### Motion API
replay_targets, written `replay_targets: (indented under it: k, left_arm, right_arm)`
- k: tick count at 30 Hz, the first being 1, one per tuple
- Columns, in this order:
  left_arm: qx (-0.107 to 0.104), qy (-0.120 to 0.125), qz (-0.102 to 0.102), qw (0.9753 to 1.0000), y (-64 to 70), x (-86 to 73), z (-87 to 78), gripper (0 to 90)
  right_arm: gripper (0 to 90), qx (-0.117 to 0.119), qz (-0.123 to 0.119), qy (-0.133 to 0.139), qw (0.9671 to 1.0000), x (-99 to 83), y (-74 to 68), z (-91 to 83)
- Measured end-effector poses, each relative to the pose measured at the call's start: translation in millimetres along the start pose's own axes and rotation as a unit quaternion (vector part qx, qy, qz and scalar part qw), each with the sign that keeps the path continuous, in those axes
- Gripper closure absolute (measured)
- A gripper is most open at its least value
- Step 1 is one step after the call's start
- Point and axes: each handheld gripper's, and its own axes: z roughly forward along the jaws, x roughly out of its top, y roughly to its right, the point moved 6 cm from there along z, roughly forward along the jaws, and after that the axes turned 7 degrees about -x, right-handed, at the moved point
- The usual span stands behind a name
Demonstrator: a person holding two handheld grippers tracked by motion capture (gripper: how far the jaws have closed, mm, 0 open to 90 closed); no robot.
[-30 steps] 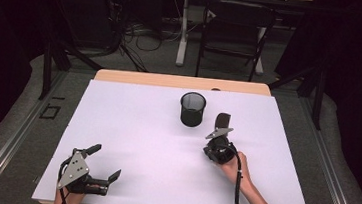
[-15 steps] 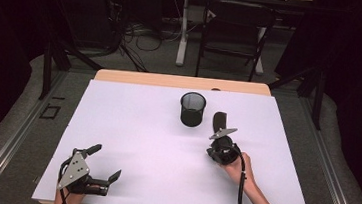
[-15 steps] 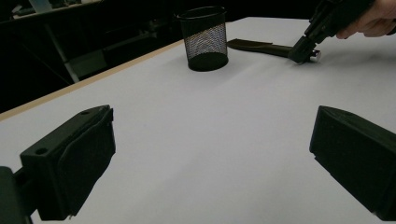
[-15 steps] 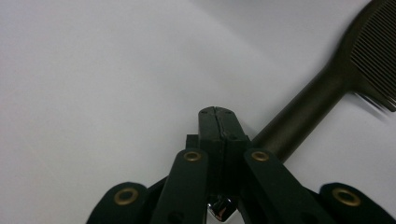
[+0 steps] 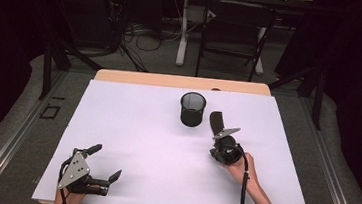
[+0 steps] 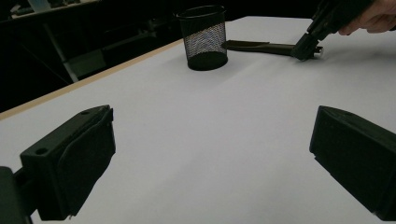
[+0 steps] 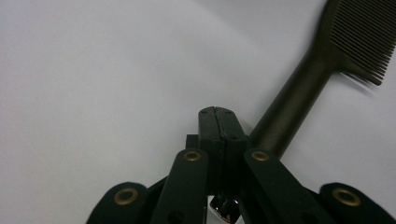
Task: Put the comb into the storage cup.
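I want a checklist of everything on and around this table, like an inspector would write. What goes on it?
Surface: white table top, wooden strip along the far edge.
Job's things: dark comb lying flat beside the mesh cup, apart from it; cup upright.
Clutter: nothing seen.
Grippers: right gripper has its jaws pressed together, tip right beside the comb's handle, nothing seen between them; left gripper rests at the near left edge, jaws wide apart, holding nothing.
Cables: one black cable trails along the right forearm; a tangle lies on the floor beyond the table.
Surroundings: dark room, chair and table legs behind.

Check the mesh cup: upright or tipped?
Upright. The mesh cup stands on its base with its open rim facing up, beside the comb.
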Motion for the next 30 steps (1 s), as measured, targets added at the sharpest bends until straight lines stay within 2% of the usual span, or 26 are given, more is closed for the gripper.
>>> replay_targets:
  k: [8,9,16,30]
  left_arm:
    - [-0.001,0.0,0.001,1.0,0.2,0.1,0.3,0.3]
    - [-0.002,0.001,0.001,1.0,0.4,0.2,0.2,0.3]
    - [-0.002,0.001,0.002,1.0,0.9,0.6,0.1,0.3]
    - [-0.003,0.0,0.003,1.0,1.0,0.3,0.6,0.3]
  right_arm:
    - [90.0,-0.005,0.009,-0.002,0.9999,-0.3,4.8,-2.4]
    - [90.0,-0.007,0.009,-0.01,0.9999,-0.8,6.6,-3.8]
    - [90.0,-0.01,0.018,-0.008,0.9997,-1.4,10.6,-4.4]
    - [90.0,-0.014,0.023,-0.02,0.9994,-3.1,15.2,-4.7]
